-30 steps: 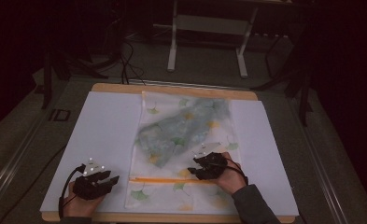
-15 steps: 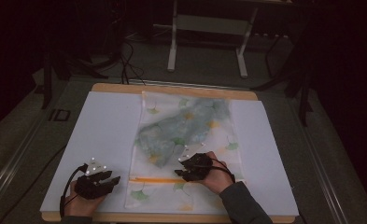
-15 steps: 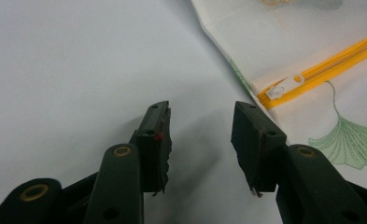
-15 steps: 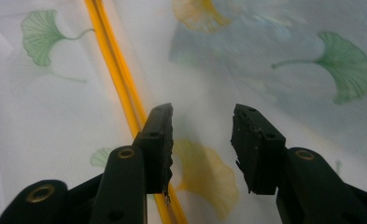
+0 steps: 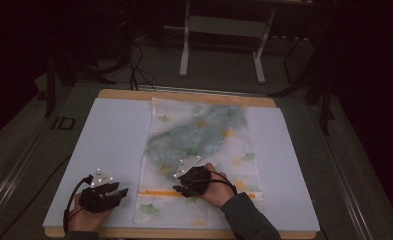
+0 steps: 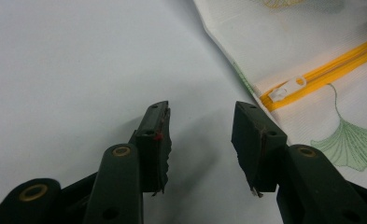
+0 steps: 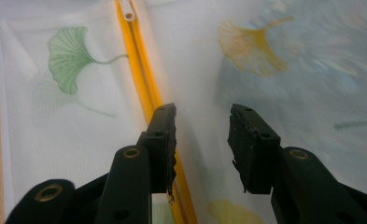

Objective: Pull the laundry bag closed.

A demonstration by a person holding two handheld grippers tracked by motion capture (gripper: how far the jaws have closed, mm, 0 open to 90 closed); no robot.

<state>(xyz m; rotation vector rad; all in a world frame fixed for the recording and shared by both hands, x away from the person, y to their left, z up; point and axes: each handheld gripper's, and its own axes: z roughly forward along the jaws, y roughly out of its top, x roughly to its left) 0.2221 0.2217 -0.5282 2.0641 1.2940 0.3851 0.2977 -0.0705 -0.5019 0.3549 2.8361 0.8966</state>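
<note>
The left gripper [image 5: 115, 192] is waiting at seven o'clock, jaws wide and empty, just beside the mesh bag [image 5: 199, 150]. The right gripper [image 5: 183, 190] is hovering mid-table over the orange zipper [image 5: 159, 192]; its jaws have just been closing, nothing between them. The bag looks light, limp, snag-prone; the white pull tab [image 6: 287, 88] seems the best hold. The white sheet [image 5: 109, 140] is leaving room toward nine o'clock.

White mesh bag [image 5: 204, 150] with green-and-yellow ginkgo leaves, orange zipper [image 6: 330, 70].
</note>
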